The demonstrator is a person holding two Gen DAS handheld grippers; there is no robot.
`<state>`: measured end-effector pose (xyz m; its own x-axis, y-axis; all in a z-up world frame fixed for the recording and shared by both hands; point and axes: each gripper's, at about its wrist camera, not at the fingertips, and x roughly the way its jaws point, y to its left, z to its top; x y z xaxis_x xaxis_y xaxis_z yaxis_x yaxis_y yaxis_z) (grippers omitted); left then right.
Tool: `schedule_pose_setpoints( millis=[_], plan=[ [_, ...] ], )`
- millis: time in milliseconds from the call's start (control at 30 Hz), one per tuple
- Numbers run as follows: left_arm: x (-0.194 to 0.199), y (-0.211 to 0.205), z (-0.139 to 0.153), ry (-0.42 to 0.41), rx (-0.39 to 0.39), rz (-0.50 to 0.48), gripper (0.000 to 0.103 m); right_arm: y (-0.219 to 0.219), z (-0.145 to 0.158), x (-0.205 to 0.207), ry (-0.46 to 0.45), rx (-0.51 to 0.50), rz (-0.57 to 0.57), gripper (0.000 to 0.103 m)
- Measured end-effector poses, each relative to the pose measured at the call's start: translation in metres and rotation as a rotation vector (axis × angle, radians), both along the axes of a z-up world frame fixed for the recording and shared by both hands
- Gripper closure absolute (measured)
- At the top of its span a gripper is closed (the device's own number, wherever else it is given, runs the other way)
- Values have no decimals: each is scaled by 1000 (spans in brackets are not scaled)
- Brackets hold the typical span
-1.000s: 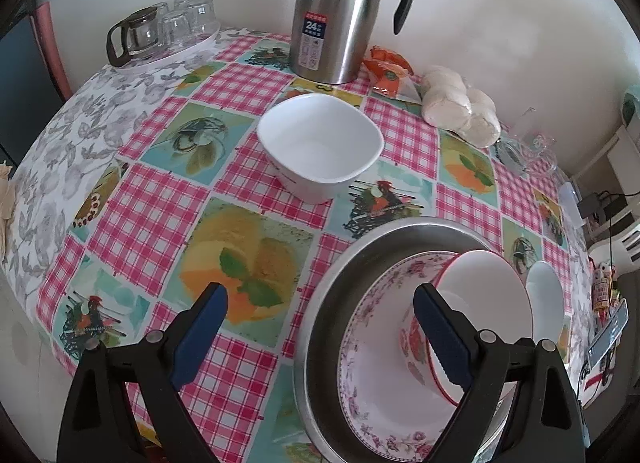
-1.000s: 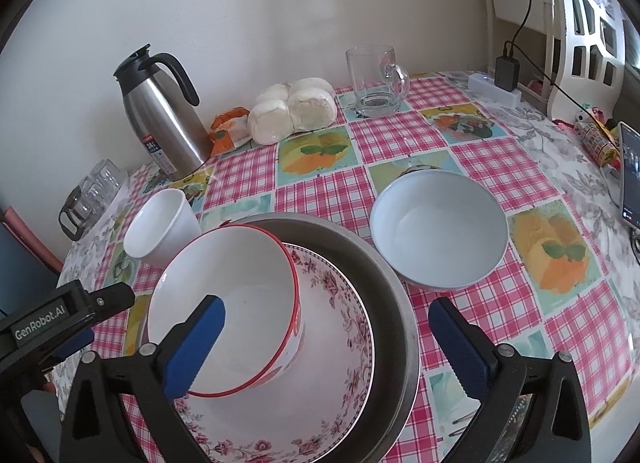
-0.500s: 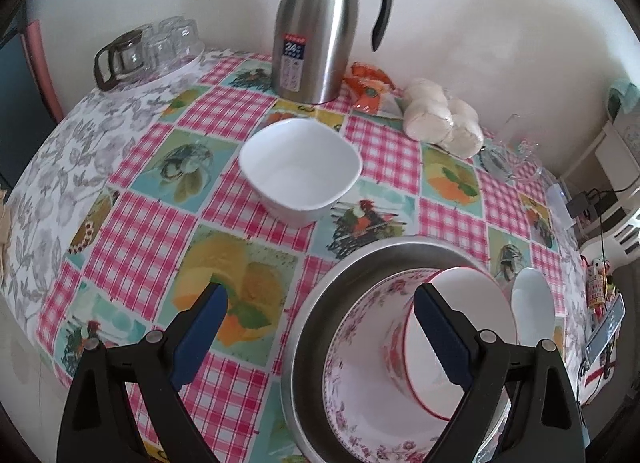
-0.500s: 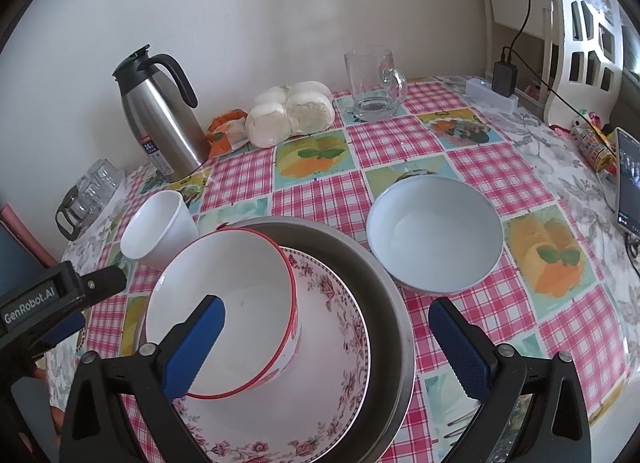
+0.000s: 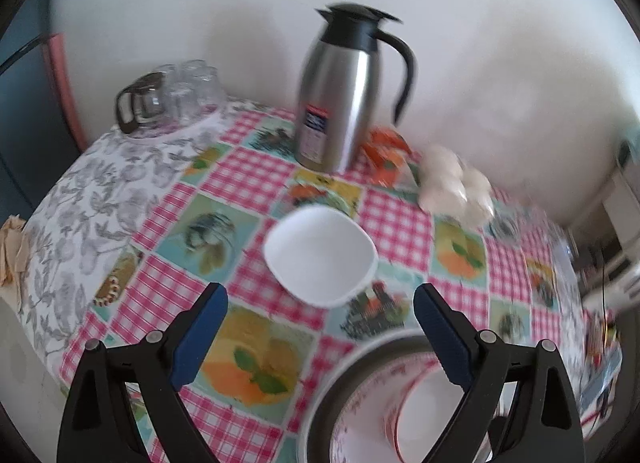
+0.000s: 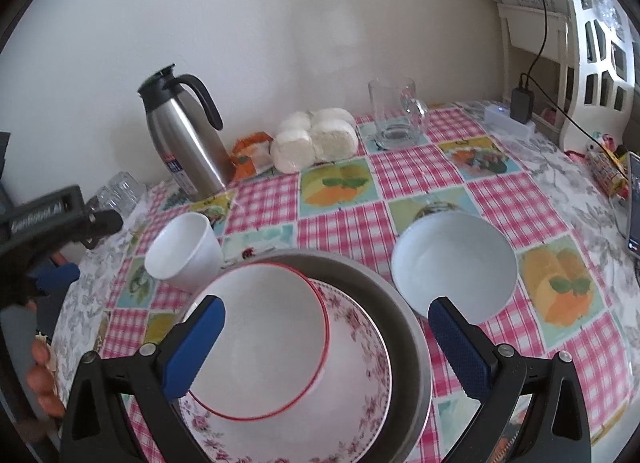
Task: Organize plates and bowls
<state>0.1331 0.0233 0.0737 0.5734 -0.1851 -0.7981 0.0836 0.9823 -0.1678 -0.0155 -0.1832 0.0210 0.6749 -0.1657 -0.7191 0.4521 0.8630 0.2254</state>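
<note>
Pink-checked tablecloth [image 6: 404, 171] with fruit panels covers the table against a pale wall, and the dishes sit spread across it. Down front, the steel basin [image 6: 404, 315] holds the floral plate [image 6: 360, 383], and the red-rimmed bowl [image 6: 260, 347] lies tilted inside that plate, leaning toward the left. Just right of the basin stands the round white bowl [image 6: 454, 263], upright, close beside the rim. Off to the left is the square white bowl [image 5: 320, 255], alone on the cloth, near the basin but apart from it. The left gripper [image 5: 320, 337] hangs above the cloth with its blue fingers spread wide, nothing between them, the square bowl just ahead. The right gripper [image 6: 326, 343] is spread wide too, hovering over the stack, holding nothing. At the back, the steel thermos [image 6: 188, 139] stands by the wall, white buns [image 6: 316, 141] beside it, and a glass mug [image 6: 396, 113] further right. The left view is blurred.
</note>
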Motion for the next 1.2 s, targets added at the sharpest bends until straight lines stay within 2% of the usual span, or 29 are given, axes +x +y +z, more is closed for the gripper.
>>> schedule_pose_setpoints(
  millis=[133, 233, 300, 500, 667, 867, 967, 1100, 1200],
  plan=[
    [15, 13, 0, 15, -48, 87, 9, -1, 0, 5, 0, -8, -8, 0],
    [23, 14, -10, 46, -70, 111, 9, 0, 0, 9, 7, -19, -4, 0],
    [26, 13, -19, 56, -58, 115, 9, 1, 1, 12, 14, -36, 0, 0],
    [41, 6, -41, 87, 70, 89, 9, -1, 8, 20, 22, -59, -7, 0],
    [54, 24, -47, 96, 47, 29, 9, -5, 17, 32, 41, -76, -27, 0],
    [64, 51, -48, 85, 63, 13, 9, 1, 54, 53, 20, -123, -6, 0],
    [68, 71, -50, 94, 27, 25, 9, 9, 78, 64, 3, -154, 12, 0],
    [71, 99, -55, 118, -94, 61, 9, 23, 104, 81, -2, -194, 32, 0],
    [73, 107, -55, 108, -104, 67, 9, 31, 114, 96, 7, -176, 50, 0]
  ],
)
